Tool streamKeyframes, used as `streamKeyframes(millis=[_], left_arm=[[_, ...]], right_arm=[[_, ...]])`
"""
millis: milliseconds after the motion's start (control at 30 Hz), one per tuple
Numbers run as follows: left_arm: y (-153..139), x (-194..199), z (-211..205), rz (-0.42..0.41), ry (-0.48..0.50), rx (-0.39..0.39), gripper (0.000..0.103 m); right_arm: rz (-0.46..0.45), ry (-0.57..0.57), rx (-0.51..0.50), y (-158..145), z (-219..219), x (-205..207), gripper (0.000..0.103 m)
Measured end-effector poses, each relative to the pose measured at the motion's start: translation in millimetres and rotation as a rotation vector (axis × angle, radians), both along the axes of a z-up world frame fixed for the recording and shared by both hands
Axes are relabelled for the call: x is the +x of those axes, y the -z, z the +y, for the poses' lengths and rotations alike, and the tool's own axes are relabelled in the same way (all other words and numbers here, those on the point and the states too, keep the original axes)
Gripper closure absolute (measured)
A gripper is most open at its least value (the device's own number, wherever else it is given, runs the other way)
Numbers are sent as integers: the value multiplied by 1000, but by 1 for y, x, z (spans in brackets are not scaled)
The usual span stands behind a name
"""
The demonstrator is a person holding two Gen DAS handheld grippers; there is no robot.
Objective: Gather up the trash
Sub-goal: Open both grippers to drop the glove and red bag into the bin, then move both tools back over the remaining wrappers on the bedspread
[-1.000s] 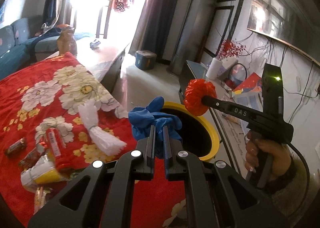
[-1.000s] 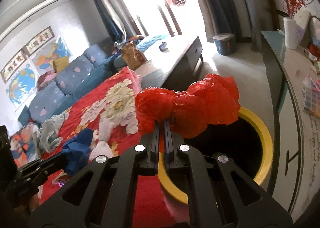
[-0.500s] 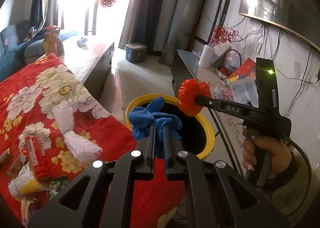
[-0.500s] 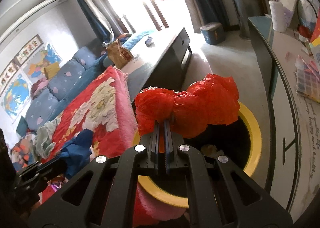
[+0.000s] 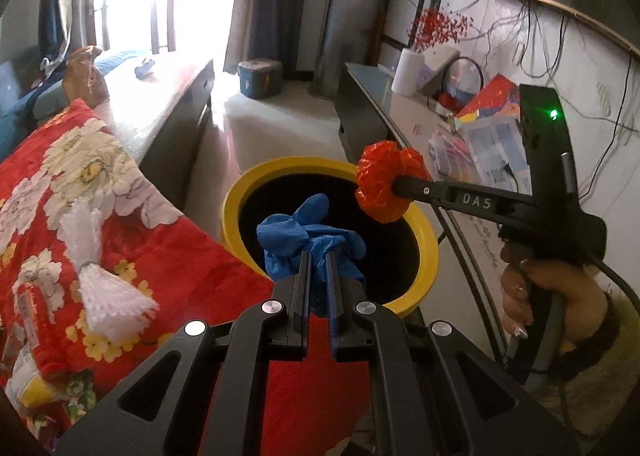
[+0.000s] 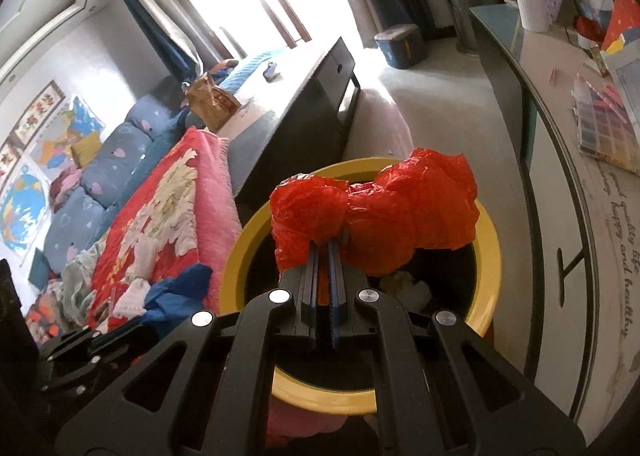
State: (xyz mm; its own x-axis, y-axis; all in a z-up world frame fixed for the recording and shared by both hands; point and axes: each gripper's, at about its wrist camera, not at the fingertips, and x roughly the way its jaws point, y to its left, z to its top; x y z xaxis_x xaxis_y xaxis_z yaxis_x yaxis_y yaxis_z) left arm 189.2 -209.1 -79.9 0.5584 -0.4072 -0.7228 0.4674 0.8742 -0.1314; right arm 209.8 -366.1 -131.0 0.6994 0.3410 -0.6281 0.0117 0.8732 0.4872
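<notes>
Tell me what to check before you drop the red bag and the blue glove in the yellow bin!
1. Right gripper shut on red bag: ok.
2. Left gripper shut on blue glove: ok.
3. Red bag over the yellow bin opening: ok.
4. Blue glove past the bin's rim: looks ok, but it's close to the near edge.
5. Room left inside the bin: ok, only some pale trash shows.
6. The two grippers apart: ok.

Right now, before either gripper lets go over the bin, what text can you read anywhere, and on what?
"DAS": white letters on the arm of the right gripper, seen from the left wrist.
"happy" and "healthy": cursive lettering on the cabinet front; the other words are too distorted to read.
Printed sheets on the cabinet top: too small to read.
Snack wrapper on the blanket: blurred.
</notes>
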Motion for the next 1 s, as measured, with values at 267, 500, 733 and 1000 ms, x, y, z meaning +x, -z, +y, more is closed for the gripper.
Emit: streamKeyframes(millis=[267, 500, 733, 1000], left_arm=[[17, 16, -9, 38, 4, 28, 85], [7, 14, 6, 7, -47, -7, 46], [-21, -1, 37, -74, -142, -46, 21], [-42, -15, 73, -129, -238, -74, 9]], right_arm=[[31, -9, 15, 8, 0, 2, 77], [10, 23, -10, 1, -1, -2, 62], [-55, 4, -83, -19, 17, -9, 44], [-144, -52, -137, -43, 48, -22, 31]])
